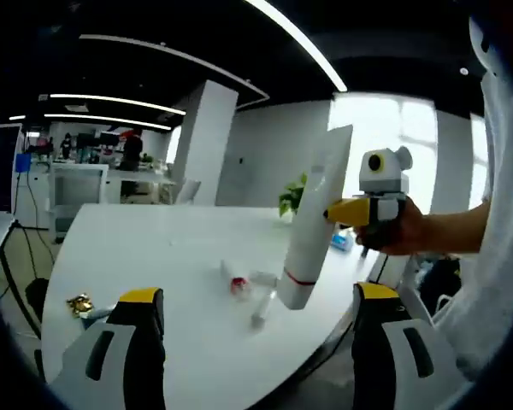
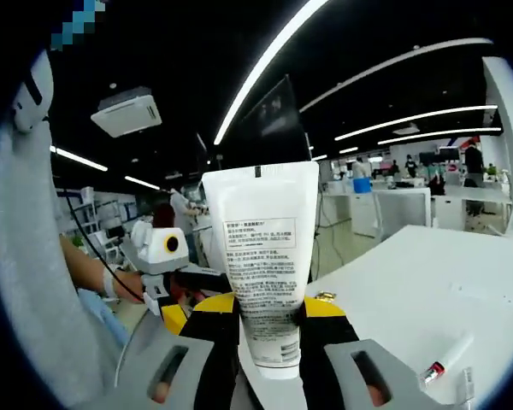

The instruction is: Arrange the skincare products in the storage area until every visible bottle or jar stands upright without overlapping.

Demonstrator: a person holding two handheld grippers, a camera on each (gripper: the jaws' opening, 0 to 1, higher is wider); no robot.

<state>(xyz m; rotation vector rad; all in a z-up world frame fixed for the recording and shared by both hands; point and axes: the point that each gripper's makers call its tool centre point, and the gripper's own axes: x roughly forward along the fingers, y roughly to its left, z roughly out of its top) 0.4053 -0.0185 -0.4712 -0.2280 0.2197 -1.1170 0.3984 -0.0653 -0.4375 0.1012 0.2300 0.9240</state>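
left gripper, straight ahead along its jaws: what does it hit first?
Probably the small items lying on the white table: a red-capped bottle and thin tube. The left gripper is open; depth unclear.

A white tube is held aloft by the right gripper above the white table; left gripper jaws are parted.

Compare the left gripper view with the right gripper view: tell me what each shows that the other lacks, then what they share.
Left gripper view: a red-capped item and a gold wrapper lying on the white table, with the left gripper open. Right gripper view: the tube's printed label, and a small red-tipped tube. Both: the white tube clamped by the right gripper.
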